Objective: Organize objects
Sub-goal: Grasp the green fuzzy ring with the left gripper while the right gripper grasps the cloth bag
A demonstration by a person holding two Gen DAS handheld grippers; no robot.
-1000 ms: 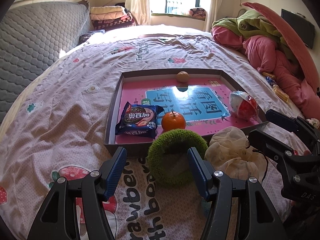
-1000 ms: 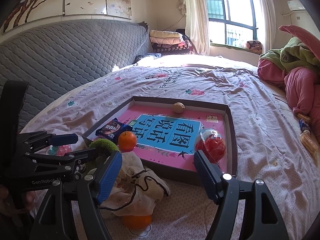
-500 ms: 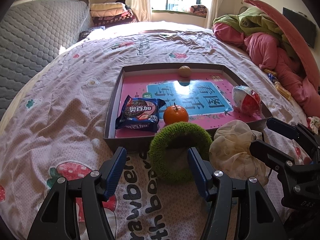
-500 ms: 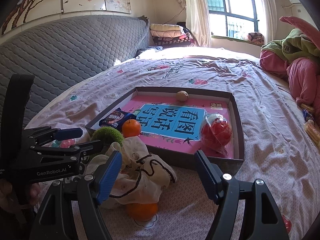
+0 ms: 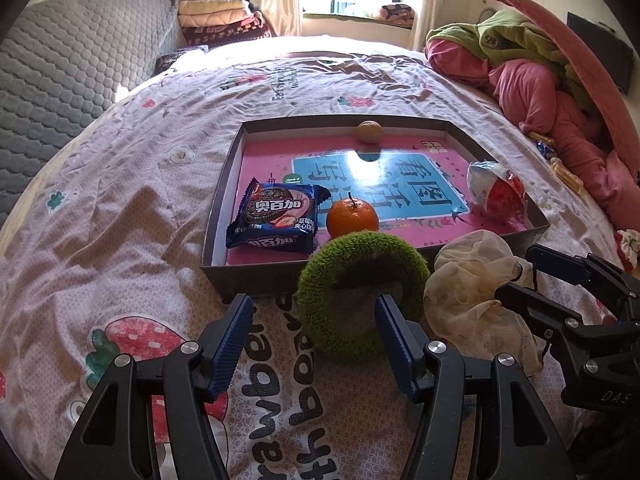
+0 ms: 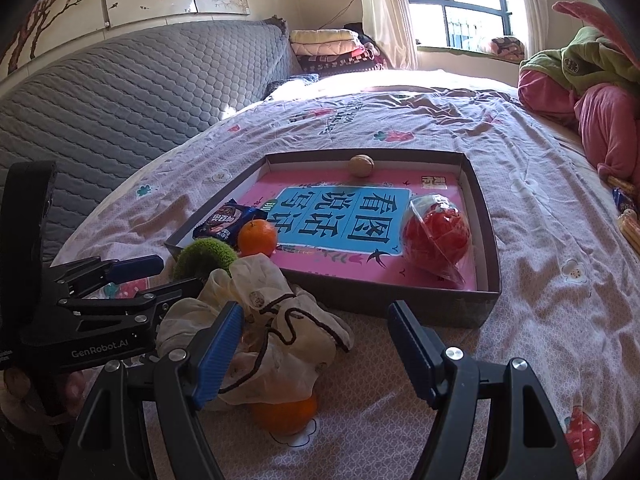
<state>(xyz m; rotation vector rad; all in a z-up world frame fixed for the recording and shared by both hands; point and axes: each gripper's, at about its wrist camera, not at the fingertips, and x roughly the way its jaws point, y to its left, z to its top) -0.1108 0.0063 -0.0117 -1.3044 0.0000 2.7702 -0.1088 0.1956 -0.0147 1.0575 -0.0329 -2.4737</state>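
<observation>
Left tongs (image 5: 314,332) wide open; green ring (image 5: 362,294) stands just ahead-right, its near rim touching the right finger.

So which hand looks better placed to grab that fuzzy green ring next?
The left gripper, probably. Its fingers are open, and the green ring lies right by them. The right gripper is nearer the cream cloth.

Left claw (image 5: 314,338) gapes (right finger (image 5: 394,340) inside green ring (image 5: 362,292)).

Black gripper (image 5: 312,340) frames, ribbed blue pads (image 5: 230,344), silver screws
</observation>
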